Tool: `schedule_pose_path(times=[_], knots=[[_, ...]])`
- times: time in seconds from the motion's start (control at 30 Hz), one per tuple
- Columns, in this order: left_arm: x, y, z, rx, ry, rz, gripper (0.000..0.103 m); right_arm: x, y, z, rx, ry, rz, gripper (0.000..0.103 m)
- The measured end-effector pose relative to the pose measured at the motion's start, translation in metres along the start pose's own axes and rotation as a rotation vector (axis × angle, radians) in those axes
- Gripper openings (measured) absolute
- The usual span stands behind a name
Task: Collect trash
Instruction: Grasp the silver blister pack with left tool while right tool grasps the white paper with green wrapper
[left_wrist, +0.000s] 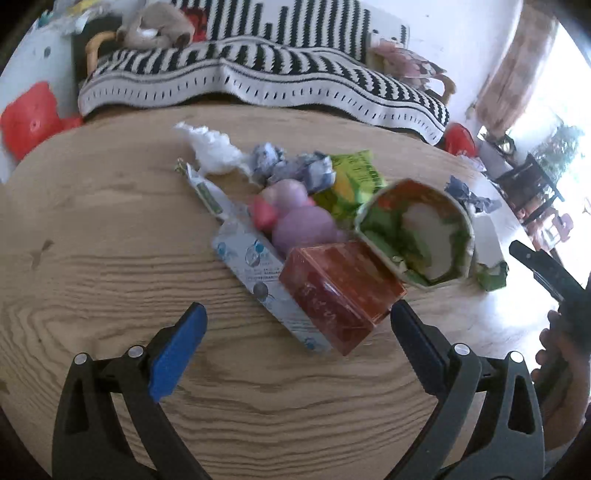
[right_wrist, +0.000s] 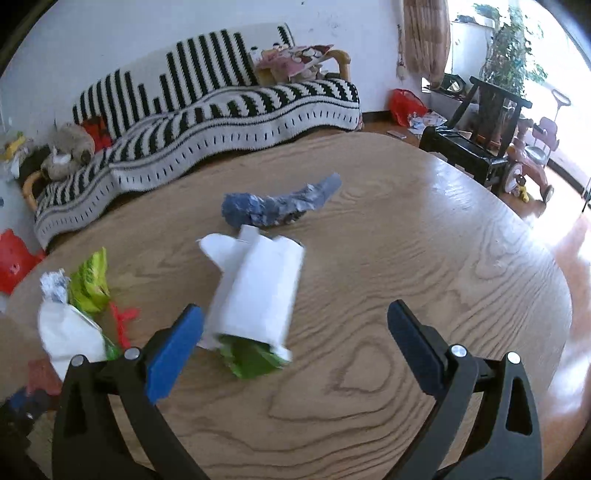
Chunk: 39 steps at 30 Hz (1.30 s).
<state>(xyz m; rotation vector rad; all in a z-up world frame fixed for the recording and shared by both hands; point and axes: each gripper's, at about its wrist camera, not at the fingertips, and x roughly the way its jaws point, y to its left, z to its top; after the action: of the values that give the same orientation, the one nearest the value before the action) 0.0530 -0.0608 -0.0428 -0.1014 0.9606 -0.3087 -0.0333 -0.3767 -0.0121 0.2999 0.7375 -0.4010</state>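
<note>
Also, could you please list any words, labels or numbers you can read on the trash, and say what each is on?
No text reads clearly.
Red box: faint embossed marks, too blurred.
White and blue wrapper: small print, too small.
Green packet: printing blurred.
White carton: no print shows.

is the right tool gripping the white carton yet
No, the right tool is open, and the white carton lies on the table by its left finger with nothing clamped on it.
</note>
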Motion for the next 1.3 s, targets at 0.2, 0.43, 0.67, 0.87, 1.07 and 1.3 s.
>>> schedule_pose_path(times=[0.2,0.43,0.67,0.87,1.07,1.3], knots=[[-0.009,-0.010,-0.006,0.089,-0.002,-0.061,0.096,-0.011,0.018,-0.009,-0.030,-0.058,0.005,0.096],[0.007,0.006,-0.009,0.092,0.054,0.014,0.097,-0.006,0.027,-0.008,-0.073,-0.055,0.020,0.096],[0.026,-0.001,-0.003,0.115,0.081,0.079,0.097,-0.002,0.025,-0.009,-0.060,-0.037,0.048,0.096],[0.015,0.029,-0.006,0.089,0.079,0.100,0.097,0.002,0.023,-0.010,-0.070,-0.028,0.034,0.096],[-0.003,0.072,-0.012,0.003,0.053,0.118,0.097,0.005,0.022,-0.011,-0.059,-0.019,0.029,0.096],[-0.006,0.095,-0.008,-0.040,0.027,0.166,0.097,0.006,0.028,-0.011,-0.065,-0.016,0.018,0.096]])
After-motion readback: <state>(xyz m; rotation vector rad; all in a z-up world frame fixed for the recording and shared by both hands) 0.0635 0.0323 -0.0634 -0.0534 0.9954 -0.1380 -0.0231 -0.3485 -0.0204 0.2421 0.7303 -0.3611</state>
